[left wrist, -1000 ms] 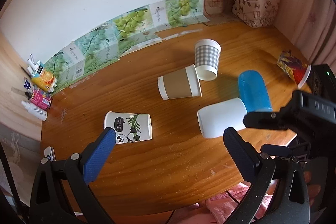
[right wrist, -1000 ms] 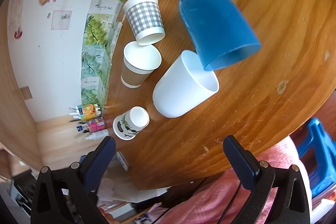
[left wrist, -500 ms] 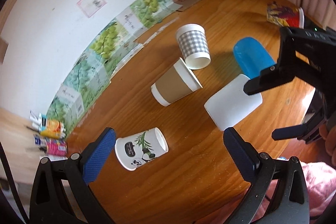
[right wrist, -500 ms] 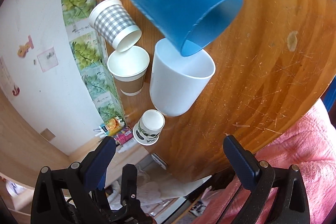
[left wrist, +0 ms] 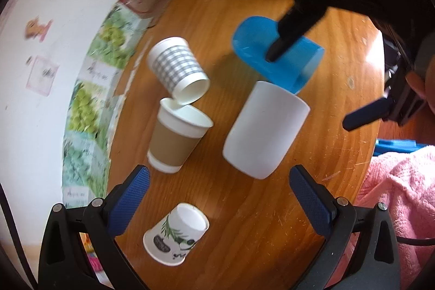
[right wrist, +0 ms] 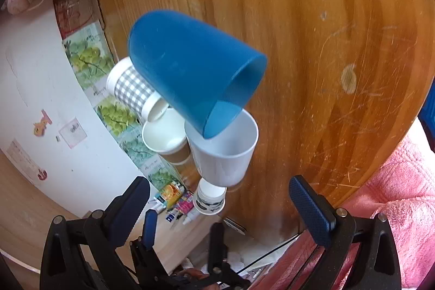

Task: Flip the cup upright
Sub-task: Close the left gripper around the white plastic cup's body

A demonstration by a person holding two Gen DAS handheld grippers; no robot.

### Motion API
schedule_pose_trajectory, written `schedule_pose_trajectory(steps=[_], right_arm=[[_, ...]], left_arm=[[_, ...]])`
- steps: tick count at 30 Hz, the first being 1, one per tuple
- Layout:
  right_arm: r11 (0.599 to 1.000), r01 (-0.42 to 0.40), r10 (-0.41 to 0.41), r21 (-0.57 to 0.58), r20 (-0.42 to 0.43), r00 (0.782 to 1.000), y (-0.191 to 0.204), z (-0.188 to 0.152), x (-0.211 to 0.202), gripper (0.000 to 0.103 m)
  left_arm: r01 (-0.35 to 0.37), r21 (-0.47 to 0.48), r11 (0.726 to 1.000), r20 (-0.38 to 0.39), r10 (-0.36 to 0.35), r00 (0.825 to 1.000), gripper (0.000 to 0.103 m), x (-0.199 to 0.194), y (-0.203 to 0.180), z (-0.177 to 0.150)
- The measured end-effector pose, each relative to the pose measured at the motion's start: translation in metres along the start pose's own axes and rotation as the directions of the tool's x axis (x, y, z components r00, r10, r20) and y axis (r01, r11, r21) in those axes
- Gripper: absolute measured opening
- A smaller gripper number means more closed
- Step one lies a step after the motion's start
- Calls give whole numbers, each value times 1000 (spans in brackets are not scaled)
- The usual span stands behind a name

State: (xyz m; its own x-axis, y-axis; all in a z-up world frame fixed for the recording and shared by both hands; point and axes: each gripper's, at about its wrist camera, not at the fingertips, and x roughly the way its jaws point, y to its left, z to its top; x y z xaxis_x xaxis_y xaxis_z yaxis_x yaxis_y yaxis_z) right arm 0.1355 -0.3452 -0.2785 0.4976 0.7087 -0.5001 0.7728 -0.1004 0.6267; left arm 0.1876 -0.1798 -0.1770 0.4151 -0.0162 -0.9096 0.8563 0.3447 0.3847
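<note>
Near the far right part of the round wooden table (left wrist: 244,222), a blue plastic tumbler (right wrist: 190,72) is seen lying on its side, mouth turned toward the near edge and touching or just overlapping the rim of a plain white plastic cup (left wrist: 265,133), which also lies on its side. Beside these, a brown-sleeved paper cup (left wrist: 178,136) and a grey-checked paper cup (left wrist: 176,67) are noted, both tipped over with rims close together. A small white paper cup printed with leaves (left wrist: 176,234) is seen nearer the table edge, also on its side.

The right gripper (right wrist: 218,204) is held above the blue tumbler with fingers spread wide and nothing between them; in the left wrist view one dark finger (left wrist: 293,29) is seen over the tumbler's wall, contact not resolvable. The left gripper (left wrist: 218,190) is likewise spread wide and empty, hovering over the white cup and the leaf-printed cup.

Step judged: approach, no cup yet grasped. The blue tumbler is judged the likely target. The next move is judged to call for lowering the right fingers astride the tumbler's wall, closing, then rotating the mouth upward without nudging the white cup.
</note>
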Motion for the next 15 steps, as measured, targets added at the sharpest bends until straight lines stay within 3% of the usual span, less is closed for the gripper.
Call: schedule_pose_trajectory(steps=[7, 15], right_arm=[[1000, -10, 8, 26, 49, 999, -2, 8, -10, 102], [999, 9, -13, 51, 80, 997, -3, 15, -17, 102]], left_arm=[[82, 132, 988, -16, -81, 997, 102, 16, -19, 17], [179, 199, 964, -52, -172, 984, 102, 36, -33, 38]])
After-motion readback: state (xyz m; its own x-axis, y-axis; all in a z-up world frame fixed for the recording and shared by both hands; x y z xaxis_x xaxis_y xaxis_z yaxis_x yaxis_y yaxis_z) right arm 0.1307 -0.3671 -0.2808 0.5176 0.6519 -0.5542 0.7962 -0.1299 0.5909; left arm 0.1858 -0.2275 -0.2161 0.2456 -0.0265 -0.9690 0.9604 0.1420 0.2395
